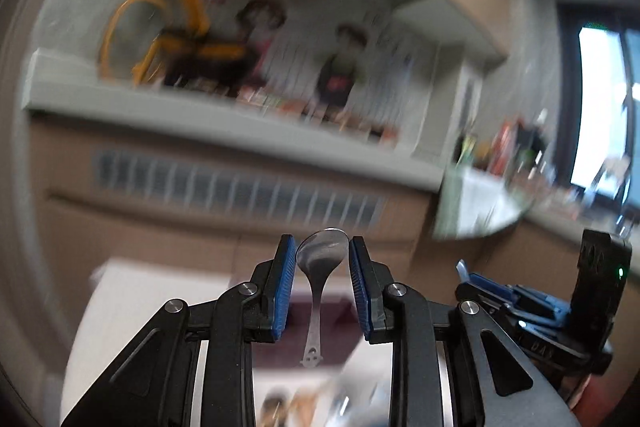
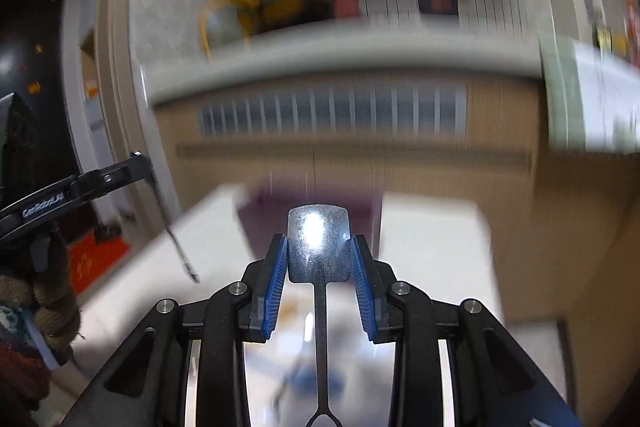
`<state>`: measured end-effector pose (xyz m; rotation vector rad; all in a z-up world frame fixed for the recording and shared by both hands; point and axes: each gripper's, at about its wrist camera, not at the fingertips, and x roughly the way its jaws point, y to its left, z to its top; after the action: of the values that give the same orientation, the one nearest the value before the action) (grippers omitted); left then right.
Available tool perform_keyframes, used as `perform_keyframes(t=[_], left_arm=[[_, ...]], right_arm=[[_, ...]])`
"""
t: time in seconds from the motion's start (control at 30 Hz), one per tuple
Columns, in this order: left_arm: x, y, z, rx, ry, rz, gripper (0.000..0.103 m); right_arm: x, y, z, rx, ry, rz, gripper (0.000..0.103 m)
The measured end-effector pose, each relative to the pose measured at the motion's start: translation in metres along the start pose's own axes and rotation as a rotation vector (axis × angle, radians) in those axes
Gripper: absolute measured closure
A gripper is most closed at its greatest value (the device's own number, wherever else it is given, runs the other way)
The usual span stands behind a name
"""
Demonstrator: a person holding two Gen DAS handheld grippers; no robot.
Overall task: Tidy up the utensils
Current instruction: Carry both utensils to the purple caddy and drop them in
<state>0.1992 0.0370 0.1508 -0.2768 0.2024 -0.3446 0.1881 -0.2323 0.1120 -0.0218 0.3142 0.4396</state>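
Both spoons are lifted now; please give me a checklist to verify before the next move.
1. Left hand-held gripper closed on round spoon bowl: ok.
2. Right hand-held gripper closed on square spoon bowl: ok.
3. Handles hang free towards the cameras: ok.
4. The two grippers apart from each other: ok.
5. Destination for the spoons in view: cannot tell, background blurred.

Two spoons [image 1: 321, 251] [image 2: 318, 242]; two tools [image 1: 322, 281] [image 2: 319, 277]
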Motion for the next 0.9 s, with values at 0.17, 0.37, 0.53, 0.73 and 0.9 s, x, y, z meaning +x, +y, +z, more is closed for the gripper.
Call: perform_keyframes(t=[0.17,0.37,0.53,0.73,0.9], left_arm=[[0.066,0.017,0.016,-0.007,-0.055,0.020,0.075],[0.120,0.060,-0.021,-0.103,0.082,0.071,0.075],[0.142,0.078,-0.051,-0.138,0.174,0.076,0.075],[0.140,0.085,-0.073,-0.165,0.273,0.024,0.072],[0.080,0.087,-0.079,-0.122,0.216,0.105,0.064]], right_arm=[[0.036,-0.002,0.051,-0.048,-0.157,-0.006,0.074],[0.122,-0.015,0.032,0.016,-0.083,-0.046,0.074],[0.162,-0.031,0.012,0.086,-0.017,-0.041,0.074],[0.169,-0.042,-0.017,0.122,0.152,-0.007,0.072],[0.114,-0.040,-0.029,0.075,0.144,-0.065,0.072]])
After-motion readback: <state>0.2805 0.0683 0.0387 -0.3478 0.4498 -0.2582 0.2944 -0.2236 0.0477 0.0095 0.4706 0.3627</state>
